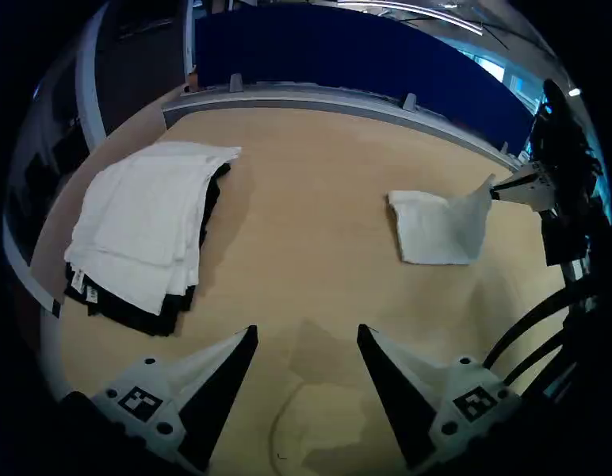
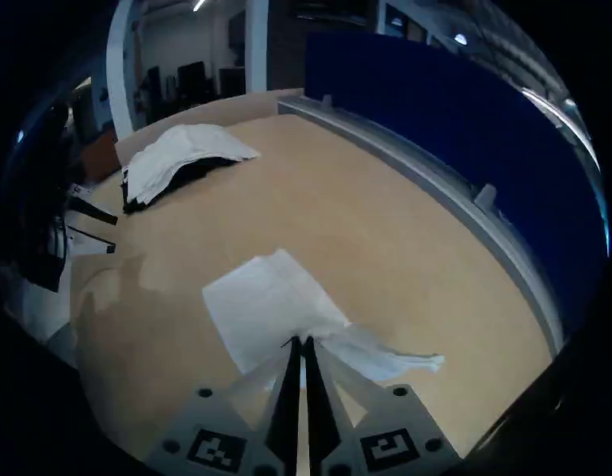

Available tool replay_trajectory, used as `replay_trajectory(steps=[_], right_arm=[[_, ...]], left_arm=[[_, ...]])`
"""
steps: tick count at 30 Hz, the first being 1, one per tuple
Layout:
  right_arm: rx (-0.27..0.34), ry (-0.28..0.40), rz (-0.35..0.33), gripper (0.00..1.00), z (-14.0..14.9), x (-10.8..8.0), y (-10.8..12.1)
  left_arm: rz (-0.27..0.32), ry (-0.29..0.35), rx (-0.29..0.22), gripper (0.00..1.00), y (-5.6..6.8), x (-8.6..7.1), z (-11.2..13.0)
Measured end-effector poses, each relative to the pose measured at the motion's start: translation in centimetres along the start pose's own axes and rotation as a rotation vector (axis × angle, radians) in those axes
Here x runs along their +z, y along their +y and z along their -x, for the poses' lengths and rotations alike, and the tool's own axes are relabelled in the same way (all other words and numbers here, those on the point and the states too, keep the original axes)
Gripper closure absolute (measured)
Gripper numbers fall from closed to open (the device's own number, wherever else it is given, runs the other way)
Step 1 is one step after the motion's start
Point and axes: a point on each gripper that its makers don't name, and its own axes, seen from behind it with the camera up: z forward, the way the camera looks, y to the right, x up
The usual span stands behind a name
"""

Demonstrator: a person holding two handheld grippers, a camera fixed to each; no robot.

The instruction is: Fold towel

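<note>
- A stack of towels [image 1: 143,226], white ones on top and dark ones beneath, lies near the table's [image 1: 306,206] left edge, well apart from everything else.
- The left gripper [image 1: 306,329] hangs over the near edge of the table with its 2 fingers spread wide and nothing between them.
- A blue screen [image 1: 346,55] runs along the far edge.
- The towel [image 1: 437,228], white and folded small, lies flat on the right part of the table, with 1 corner pulled up off the wood.
- In the right gripper view, the right gripper [image 2: 304,341] has its 2 fingers pressed together on that raised part of the towel; in the left gripper view it is by the right edge.
</note>
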Motion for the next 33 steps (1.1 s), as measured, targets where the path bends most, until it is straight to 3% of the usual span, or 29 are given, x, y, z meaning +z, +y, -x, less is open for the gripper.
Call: replay_trajectory(steps=[11,20,33], right_arm=[[-0.119,-0.035,-0.147,0.96,-3.0,6.1,-7.1],[-0.088,-0.096,-0.230,0.96,-0.8,11.0,-10.8],[-0.058,-0.087,-0.243,0.94,-0.6,11.1,-11.2]], left_arm=[[-0.017,0.021,-0.043,0.07,-1.0,-0.3,0.3],[-0.016,0.018,-0.070,0.07,-1.3,-0.1,1.1],[-0.009,0.009,-0.060,0.07,-1.2,0.3,1.1]])
